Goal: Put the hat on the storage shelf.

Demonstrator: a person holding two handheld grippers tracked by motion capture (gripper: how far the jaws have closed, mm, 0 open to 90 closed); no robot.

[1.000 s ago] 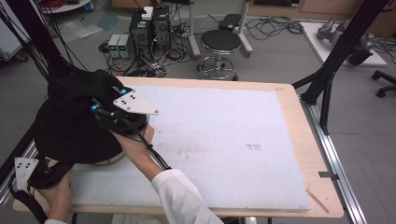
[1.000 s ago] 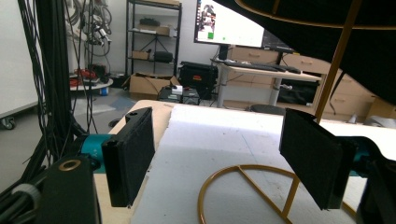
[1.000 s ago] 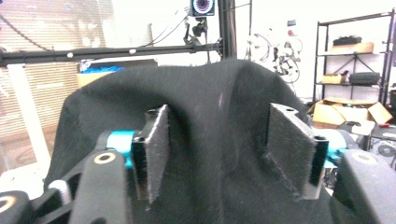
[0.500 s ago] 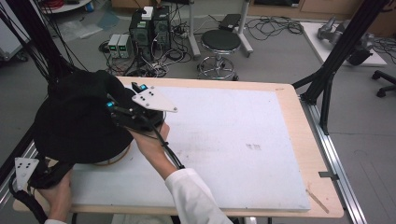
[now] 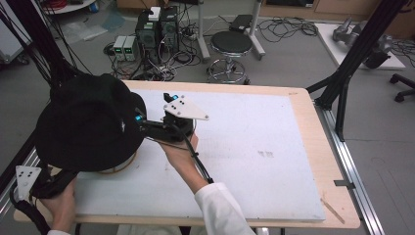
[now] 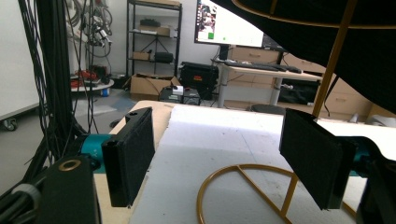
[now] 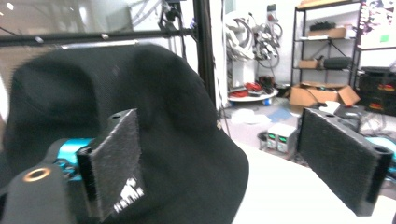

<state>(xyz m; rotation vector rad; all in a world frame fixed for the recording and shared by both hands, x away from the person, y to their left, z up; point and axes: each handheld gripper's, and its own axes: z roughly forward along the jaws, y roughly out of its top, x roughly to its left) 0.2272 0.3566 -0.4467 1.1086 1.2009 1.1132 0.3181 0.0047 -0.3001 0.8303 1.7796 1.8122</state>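
A black brimmed hat (image 5: 88,125) sits on a gold wire stand (image 6: 247,184) at the left of the table. My right gripper (image 5: 141,119) points left at the hat's right brim. In the right gripper view the hat (image 7: 159,107) lies just ahead of the right gripper (image 7: 219,140). Its jaws have just been opening and stand open, with neither pad pressing on the cloth. My left gripper (image 5: 58,180) rests at the near left corner below the brim. In the left gripper view it (image 6: 219,140) is open, facing the stand's ring base, with the hat's underside (image 6: 355,42) overhead.
A white mat (image 5: 254,147) covers the wooden table (image 5: 313,122), and its middle and right are bare. Black frame posts (image 5: 352,58) rise at the table's left and right. A stool (image 5: 230,46) and electronics boxes (image 5: 147,34) stand on the floor beyond the far edge.
My right gripper has drawn to the right, from over the hat's crown to its right brim. The left hand and the hat have stayed put.
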